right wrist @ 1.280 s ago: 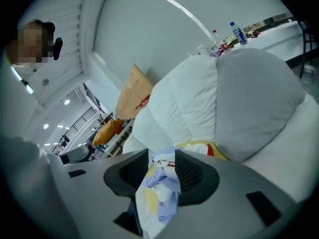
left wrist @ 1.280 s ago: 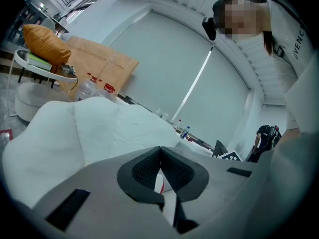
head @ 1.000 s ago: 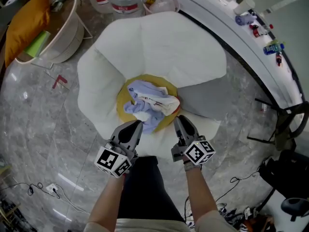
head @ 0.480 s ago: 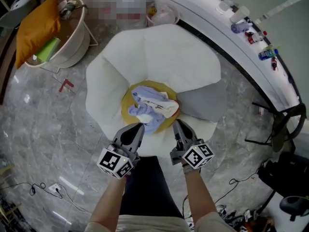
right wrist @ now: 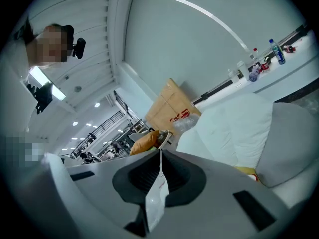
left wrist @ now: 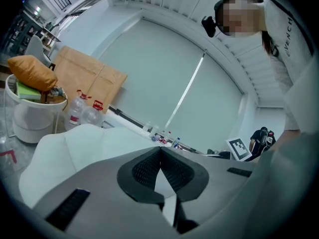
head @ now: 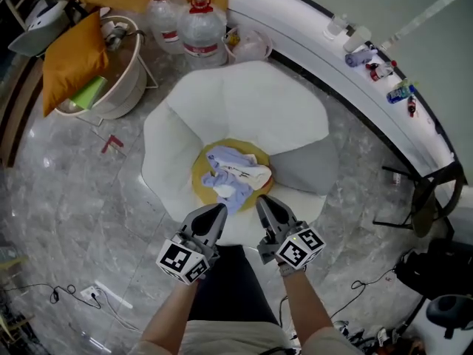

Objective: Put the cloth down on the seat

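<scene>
A crumpled pale blue and white cloth (head: 235, 174) lies on the round yellow seat (head: 201, 177) of a white petal-shaped chair (head: 251, 102). Both grippers hover at the chair's near edge, clear of the cloth. My left gripper (head: 216, 211) is shut and holds nothing; its pads meet at the tips in the left gripper view (left wrist: 160, 149). My right gripper (head: 262, 202) has its jaws closing, tips nearly together (right wrist: 160, 152), with nothing between them. Past it the white chair (right wrist: 239, 128) shows.
A grey cushion (head: 307, 165) fills the chair's right side. Two water bottles (head: 201, 28) stand behind the chair. A round white tub with an orange cushion (head: 70, 58) sits far left. A curved white counter (head: 369, 58) with small bottles runs along the right; a black chair (head: 429, 191) stands below it.
Both grippers have drawn back from the cloth toward the person, and the view has pulled away. The cloth has stayed on the seat.
</scene>
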### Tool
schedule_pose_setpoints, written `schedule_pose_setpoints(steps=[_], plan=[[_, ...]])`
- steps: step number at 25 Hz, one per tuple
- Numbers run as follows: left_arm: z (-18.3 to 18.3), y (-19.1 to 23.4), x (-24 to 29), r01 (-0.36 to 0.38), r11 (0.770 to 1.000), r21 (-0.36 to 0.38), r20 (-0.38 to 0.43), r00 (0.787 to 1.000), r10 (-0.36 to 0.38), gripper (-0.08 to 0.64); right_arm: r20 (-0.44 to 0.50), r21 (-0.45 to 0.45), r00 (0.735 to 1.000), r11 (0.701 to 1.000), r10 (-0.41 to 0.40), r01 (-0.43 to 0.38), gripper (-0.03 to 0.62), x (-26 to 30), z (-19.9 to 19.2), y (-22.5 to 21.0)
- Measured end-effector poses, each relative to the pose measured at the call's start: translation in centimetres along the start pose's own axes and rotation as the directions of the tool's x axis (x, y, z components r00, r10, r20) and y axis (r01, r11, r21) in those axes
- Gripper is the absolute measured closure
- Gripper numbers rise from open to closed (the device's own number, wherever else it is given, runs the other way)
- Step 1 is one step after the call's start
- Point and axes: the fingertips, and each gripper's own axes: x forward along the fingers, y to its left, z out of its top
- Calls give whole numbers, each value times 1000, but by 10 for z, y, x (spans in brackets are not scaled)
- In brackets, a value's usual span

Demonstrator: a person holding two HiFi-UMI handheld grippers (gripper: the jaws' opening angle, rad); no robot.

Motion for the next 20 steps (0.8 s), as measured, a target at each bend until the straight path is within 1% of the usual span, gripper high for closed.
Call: schedule_pose_setpoints(steps=[4, 9, 12, 15, 20], plan=[[6, -22, -12, 21, 1000, 4, -22, 1000, -21, 546, -9, -18, 999, 999, 45, -45, 565, -7, 10, 31], [32, -41, -29, 43, 998, 39, -34, 999, -42, 546, -11, -21, 997, 997, 71, -71, 566, -23, 26, 65], [53, -50, -37, 42, 998, 43, -20, 999, -41, 546, -14, -31, 996, 996, 86, -86, 566, -33, 37, 83], [74, -64, -44, 48, 998, 42, 3, 999, -49, 546, -5, -39, 997, 996, 83, -83, 566, -46, 51, 94], [96, -95, -56, 93, 993, 75, 7, 996, -94, 546, 3, -32, 995, 994, 104, -103, 568, -67, 68, 121]])
